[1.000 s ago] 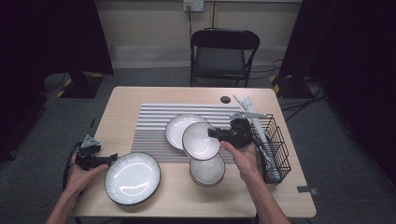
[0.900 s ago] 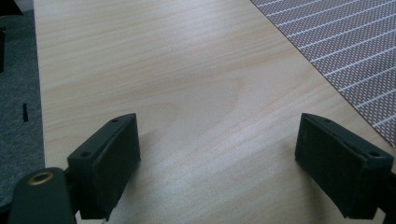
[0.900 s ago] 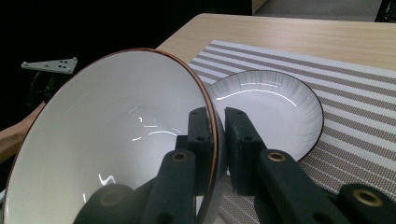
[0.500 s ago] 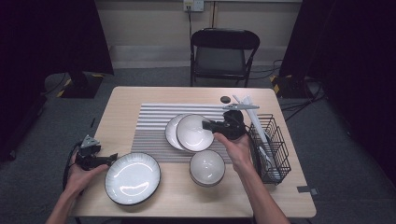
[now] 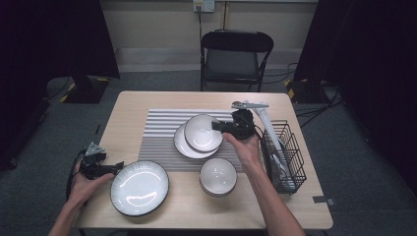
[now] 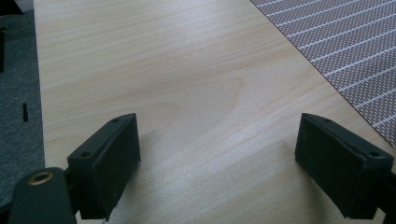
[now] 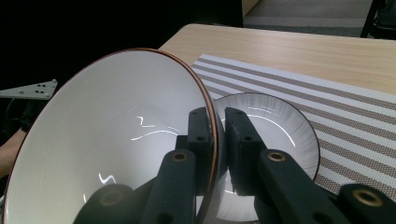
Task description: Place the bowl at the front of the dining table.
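My right gripper (image 5: 216, 126) is shut on the rim of a white bowl (image 5: 201, 132) and holds it tilted just above a small ribbed white plate (image 5: 183, 145) on the striped mat (image 5: 160, 132). In the right gripper view the two jaws (image 7: 218, 140) pinch the bowl (image 7: 107, 140) by its brown-edged rim, with the small plate (image 7: 280, 130) behind and below. A second white bowl (image 5: 218, 176) stands upright near the front. My left gripper (image 5: 119, 167) rests at the left rim of a large dark-rimmed plate (image 5: 140, 187). Its jaws (image 6: 224, 158) stand wide open over bare wood.
A black wire rack (image 5: 287, 152) stands at the table's right side, with a long white utensil (image 5: 265, 123) leaning in it. A folding chair (image 5: 235, 54) stands behind the table (image 5: 275, 206). The mat's edge (image 6: 345, 42) lies beyond my left gripper.
My right gripper has carried the tilted bowl away from above the second bowl, back and slightly left, to over the small plate. The left hand and the large plate have stayed put.
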Demonstrator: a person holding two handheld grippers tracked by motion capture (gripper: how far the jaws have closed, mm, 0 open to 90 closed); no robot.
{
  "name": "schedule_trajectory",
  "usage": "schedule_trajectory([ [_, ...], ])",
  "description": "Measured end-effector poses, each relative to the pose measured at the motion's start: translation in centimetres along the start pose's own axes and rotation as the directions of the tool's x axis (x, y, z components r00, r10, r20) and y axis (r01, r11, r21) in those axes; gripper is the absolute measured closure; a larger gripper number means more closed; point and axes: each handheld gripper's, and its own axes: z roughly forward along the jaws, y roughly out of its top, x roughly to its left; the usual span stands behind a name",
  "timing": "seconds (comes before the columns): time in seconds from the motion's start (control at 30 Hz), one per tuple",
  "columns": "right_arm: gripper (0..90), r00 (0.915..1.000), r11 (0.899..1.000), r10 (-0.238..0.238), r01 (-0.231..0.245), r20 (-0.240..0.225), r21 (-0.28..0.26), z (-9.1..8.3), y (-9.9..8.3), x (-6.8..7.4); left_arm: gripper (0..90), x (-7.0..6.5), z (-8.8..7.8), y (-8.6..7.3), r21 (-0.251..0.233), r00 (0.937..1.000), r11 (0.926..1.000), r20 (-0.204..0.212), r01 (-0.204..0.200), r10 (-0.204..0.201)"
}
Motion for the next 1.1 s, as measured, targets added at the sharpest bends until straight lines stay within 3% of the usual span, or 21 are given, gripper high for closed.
schedule_trajectory([
  [1.1,81.7,0.9985,0.999,0.019,-0.020,0.051,0.025,4.1,2.5,-0.9,13.6,0.0,0.0,0.0,0.000,1.0000,1.0000,0.000,0.000,0.000],
])
